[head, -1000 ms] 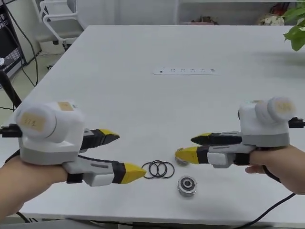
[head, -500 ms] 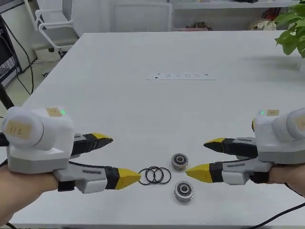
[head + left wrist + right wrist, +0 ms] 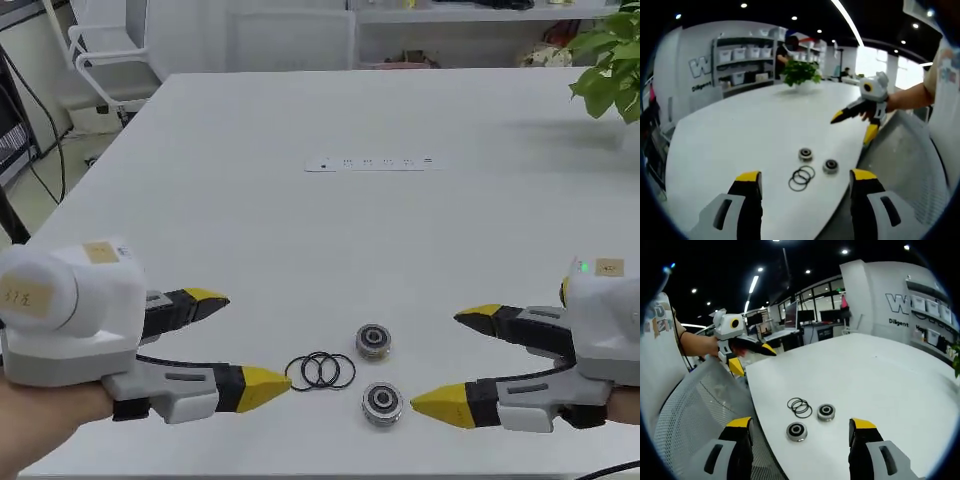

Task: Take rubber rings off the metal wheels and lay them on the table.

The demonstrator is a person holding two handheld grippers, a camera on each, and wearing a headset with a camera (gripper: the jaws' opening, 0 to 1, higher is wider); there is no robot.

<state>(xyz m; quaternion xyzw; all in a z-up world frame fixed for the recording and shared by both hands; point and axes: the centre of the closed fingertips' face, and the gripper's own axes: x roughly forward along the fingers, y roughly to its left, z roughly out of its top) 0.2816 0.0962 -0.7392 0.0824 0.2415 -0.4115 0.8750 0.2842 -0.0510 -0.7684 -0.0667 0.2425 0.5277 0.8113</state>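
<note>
Jaws apart: left gripper (image 3: pixel 256 339), right gripper (image 3: pixel 436 360); rubber rings (image 3: pixel 320 370) between, untouched.

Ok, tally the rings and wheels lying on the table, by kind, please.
rubber rings: 3, loose and overlapping in a row
metal wheels: 2, the second nearer the table edge
total: 5

I am seeing three thin black rubber rings (image 3: pixel 320 370) lying flat and overlapping, just beside two metal wheels (image 3: pixel 373 340) resting flat.
</note>
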